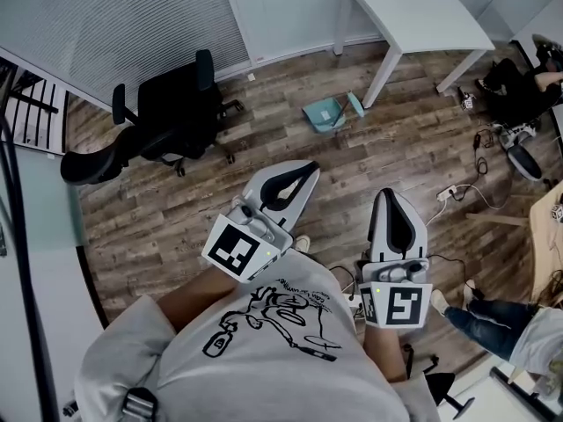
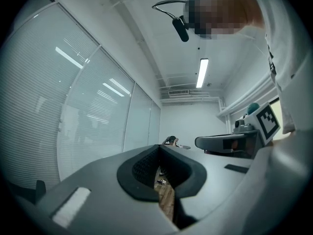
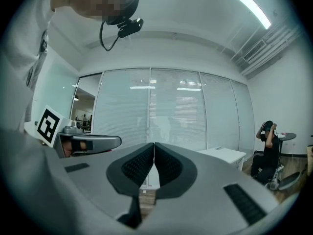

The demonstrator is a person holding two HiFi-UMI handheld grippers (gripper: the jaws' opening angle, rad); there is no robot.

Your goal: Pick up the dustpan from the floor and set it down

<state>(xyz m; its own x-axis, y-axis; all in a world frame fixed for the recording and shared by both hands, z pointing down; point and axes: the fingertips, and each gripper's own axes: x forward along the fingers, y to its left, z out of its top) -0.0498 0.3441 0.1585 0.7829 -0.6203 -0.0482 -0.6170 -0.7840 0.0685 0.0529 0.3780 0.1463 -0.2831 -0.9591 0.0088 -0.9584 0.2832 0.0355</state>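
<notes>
The teal dustpan [image 1: 324, 113] lies on the wood floor beside a leg of the white table [image 1: 413, 16], with a teal handle part [image 1: 355, 104] sticking up at its right. Both grippers are held level in front of the person's chest, well short of the dustpan. My left gripper [image 1: 312, 167] [image 2: 160, 147] is shut with nothing between its pads. The right gripper [image 1: 390, 192] [image 3: 154, 143] is also shut and empty. Each gripper view shows the other gripper alongside; neither shows the dustpan.
A black office chair [image 1: 167, 117] stands to the left of the dustpan. A seated person [image 1: 519, 86] and cables with a power strip [image 1: 450, 192] are on the right. Another person's leg in jeans [image 1: 488, 323] is at the lower right. Blinded glass walls run behind.
</notes>
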